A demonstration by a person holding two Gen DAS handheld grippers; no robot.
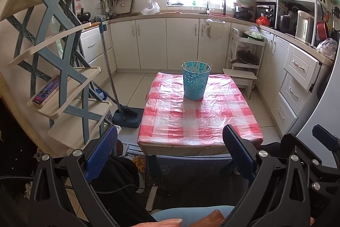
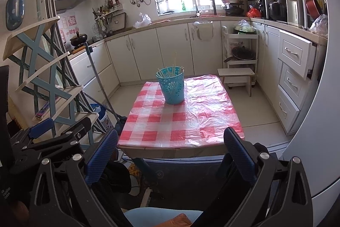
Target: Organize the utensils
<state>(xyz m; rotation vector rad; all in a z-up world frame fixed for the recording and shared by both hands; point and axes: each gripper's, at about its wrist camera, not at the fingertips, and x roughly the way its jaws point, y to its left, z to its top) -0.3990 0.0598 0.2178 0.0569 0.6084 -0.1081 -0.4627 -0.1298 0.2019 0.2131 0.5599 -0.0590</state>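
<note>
Small rectangular worktop (image 1: 199, 118) under a red-and-white checked plastic cover, standing in the middle of a cream-cupboarded kitchen, with bare cloth all round its one load. To the left side, a tall blue-and-cream cross-braced shelf rack (image 1: 63, 69), a phone lying on one of its trays. Toward the far half of the worktop, upright, a perforated turquoise plastic holder cup (image 1: 196, 80), seen likewise from the right wrist (image 2: 171, 86). Inside the cup, a bundle of pale slender chopsticks (image 1: 197, 65), leaning against the rim, one standing noticeably taller than the rest. No loose utensil visible anywhere on the checked cover in either view, so judged near done or done: everything in sight already gathered in the cup, nothing obviously left to collect; whether more utensils lay out of frame, impossible to say. Left claw (image 1: 170, 150) held low before the near edge of the worktop, blue ribbed pads spread wide apart, nothing between them. Right claw (image 2: 170, 152) in the same posture just beside it, also gaping and empty. Both well apart from the cup, touching nothing. At the bottom of the left view, a fingertip of the person's hand (image 1: 170, 222) just showing.
</note>
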